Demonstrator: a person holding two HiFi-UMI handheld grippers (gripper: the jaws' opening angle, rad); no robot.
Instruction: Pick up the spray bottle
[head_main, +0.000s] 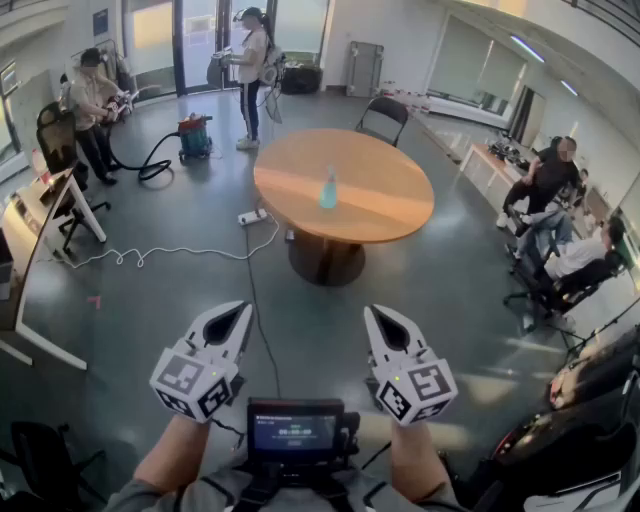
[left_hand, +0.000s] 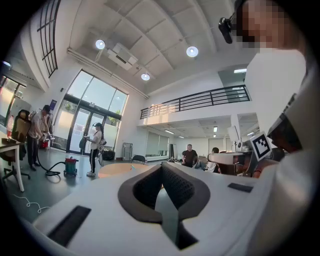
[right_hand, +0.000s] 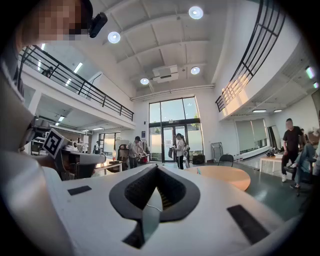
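Bright daylight, window glare, fisheye edges, perhaps soft

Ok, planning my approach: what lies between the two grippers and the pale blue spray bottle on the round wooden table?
Head view: grey floor crossed by a thin black cable, then the round wooden table's near edge before the spray bottle.

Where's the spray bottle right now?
In the head view the spray bottle stands upright near the middle of the round wooden table, upper centre of frame, with a black chair behind the table.
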